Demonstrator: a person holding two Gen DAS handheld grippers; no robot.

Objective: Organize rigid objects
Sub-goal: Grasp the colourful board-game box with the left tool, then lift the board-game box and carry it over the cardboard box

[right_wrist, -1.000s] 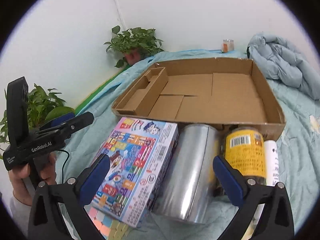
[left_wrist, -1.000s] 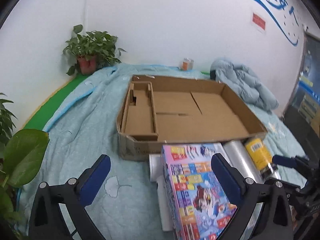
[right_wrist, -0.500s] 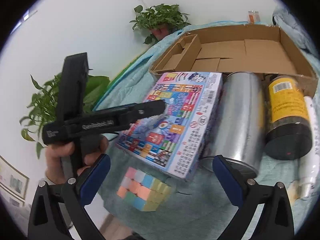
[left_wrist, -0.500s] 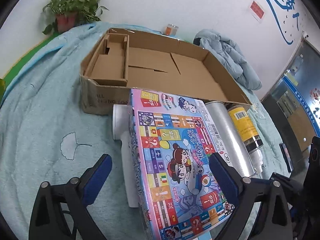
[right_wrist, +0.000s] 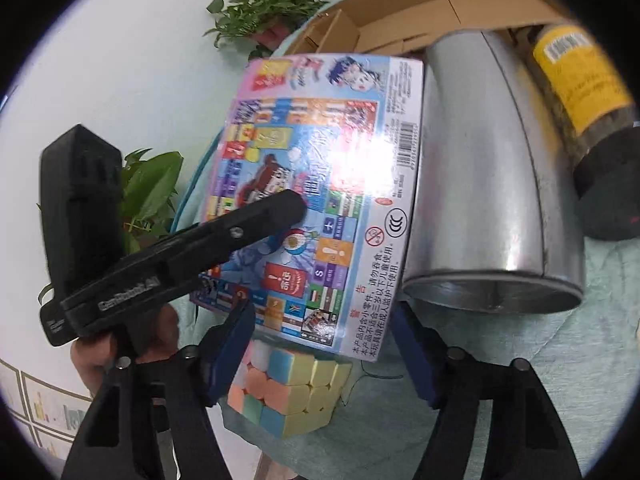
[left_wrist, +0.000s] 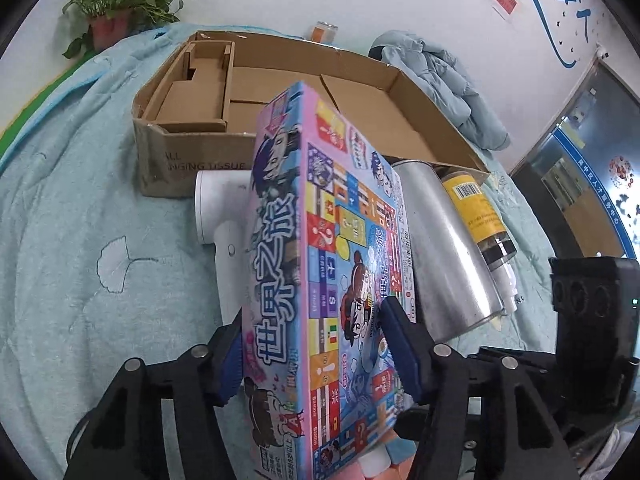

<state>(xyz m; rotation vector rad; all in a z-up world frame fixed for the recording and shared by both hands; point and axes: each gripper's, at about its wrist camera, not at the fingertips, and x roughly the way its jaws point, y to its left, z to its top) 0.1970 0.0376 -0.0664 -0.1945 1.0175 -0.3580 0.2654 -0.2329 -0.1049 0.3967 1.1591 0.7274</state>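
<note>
A colourful board game box (left_wrist: 320,264) stands tipped up on its long edge on the blue blanket. My left gripper (left_wrist: 316,360) has its closing jaws around the box's near end, with both blue pads against it. In the right wrist view, one left finger (right_wrist: 280,208) lies across the box's (right_wrist: 320,184) printed face. A pastel puzzle cube (right_wrist: 288,388) sits under the box's near corner. My right gripper (right_wrist: 324,360) hangs low over the cube, jaws closing. Its left pad is at the cube's side and its right pad stands clear of it.
A silver can (left_wrist: 448,248), a yellow-labelled jar (left_wrist: 476,212) and a white bottle (left_wrist: 508,284) lie right of the game box. A white hair-dryer-like device (left_wrist: 220,216) lies to its left. The open cardboard box (left_wrist: 192,152) is behind, with a crumpled jacket (left_wrist: 440,80) and a potted plant (left_wrist: 120,4).
The left jaws have narrowed onto the game box, which went from lying flat to tipped on its edge. The right gripper sank toward the cube and its jaws narrowed.
</note>
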